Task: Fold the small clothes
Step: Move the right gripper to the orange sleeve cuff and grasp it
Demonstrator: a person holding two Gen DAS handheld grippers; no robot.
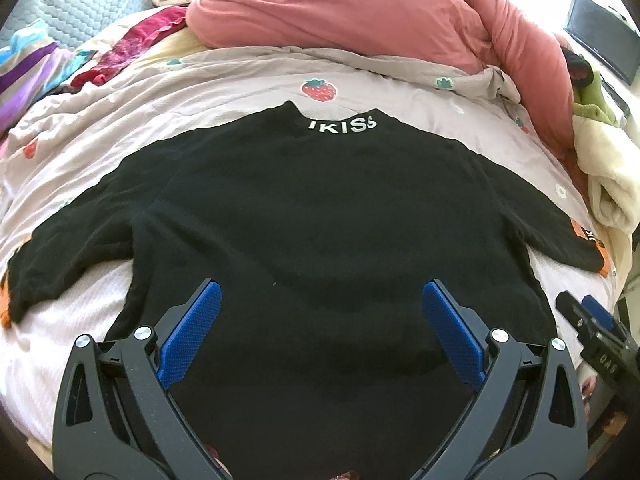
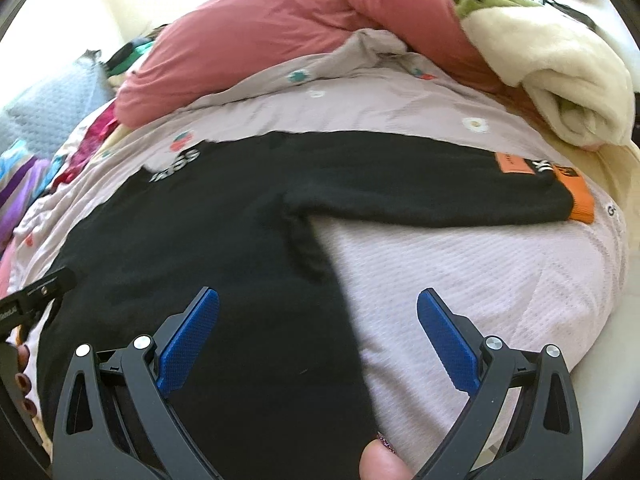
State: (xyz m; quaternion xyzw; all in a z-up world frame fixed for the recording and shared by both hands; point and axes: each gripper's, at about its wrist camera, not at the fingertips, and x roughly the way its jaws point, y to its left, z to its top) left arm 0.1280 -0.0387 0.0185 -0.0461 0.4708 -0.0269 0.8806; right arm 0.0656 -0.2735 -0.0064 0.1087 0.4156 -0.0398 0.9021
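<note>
Blue-padded fingers of the left gripper [image 1: 322, 300] stand wide apart, holding nothing, poised over the lower body of the black sweater [image 1: 320, 216]. That sweater lies flat and face down on the bed [image 1: 80, 312], collar lettering away from the camera, both sleeves spread outward. At far left, its left sleeve [image 1: 68, 248] runs down to the bed's near-left side, where an orange cuff shows at the frame's rim; a pile of striped and red clothes [image 1: 80, 56] sits well beyond it. Bare pale bedcover lies open between that sleeve and the sweater's left side edge. Past the collar, a strip of strawberry-print cover stays free before the bunched pink duvet [image 1: 360, 20].

Moving right, the right gripper [image 2: 318, 300] also hangs with its fingers spread and empty, straddling the sweater's right side edge: one pad over black knit, the other over bedcover. A fingertip [image 2: 380, 460] of the person shows at the bottom of the right wrist view. The right sleeve [image 2: 420, 196] stretches out sideways, ending in an orange cuff [image 2: 580, 200] near the bed's right edge. A broad bare patch of cover lies between sleeve and gripper. A rolled cream blanket [image 2: 560, 92] sits beyond the cuff
</note>
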